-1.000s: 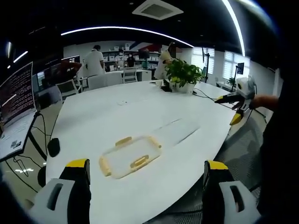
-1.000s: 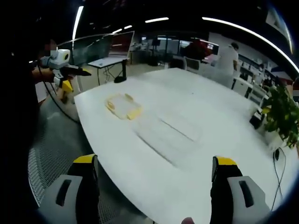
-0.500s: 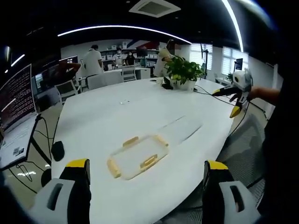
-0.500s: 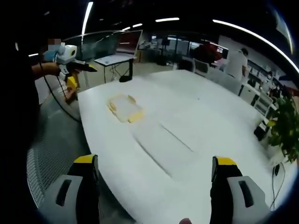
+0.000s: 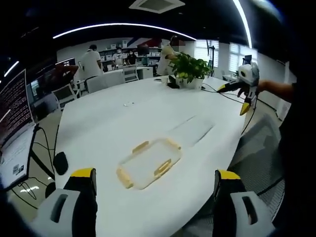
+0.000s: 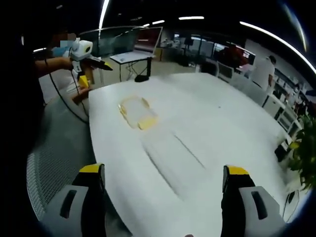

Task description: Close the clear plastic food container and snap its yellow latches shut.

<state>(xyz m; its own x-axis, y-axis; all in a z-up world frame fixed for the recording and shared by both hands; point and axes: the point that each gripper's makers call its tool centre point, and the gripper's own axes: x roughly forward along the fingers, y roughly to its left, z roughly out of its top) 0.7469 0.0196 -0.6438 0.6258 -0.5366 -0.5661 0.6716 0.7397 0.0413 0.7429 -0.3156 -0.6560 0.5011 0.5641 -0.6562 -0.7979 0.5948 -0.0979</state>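
A clear plastic container [image 5: 148, 163] with yellow latches on its sides rests on the white table [image 5: 108, 128], near the edge. Its flat clear lid [image 5: 193, 130] lies beside it on the table, apart from it. My left gripper [image 5: 154, 174] hovers short of the container, jaws wide open and empty. In the right gripper view the container [image 6: 137, 112] sits far ahead on the left and the lid [image 6: 173, 157] lies nearer. My right gripper [image 6: 163, 170] is open and empty, above the table edge. Each hand-held gripper shows in the other's view, the right gripper [image 5: 244, 88] and the left gripper [image 6: 88, 55].
A potted plant [image 5: 190, 71] stands at the far end of the table with cables beside it. A monitor [image 5: 15, 101] sits on a desk to the left. Several people and chairs [image 5: 106, 79] are behind the table. Grey floor [image 6: 54, 163] borders the table's curved edge.
Both views have drifted a little with the hands. The container and lid lie where they were, and both grippers stay open.
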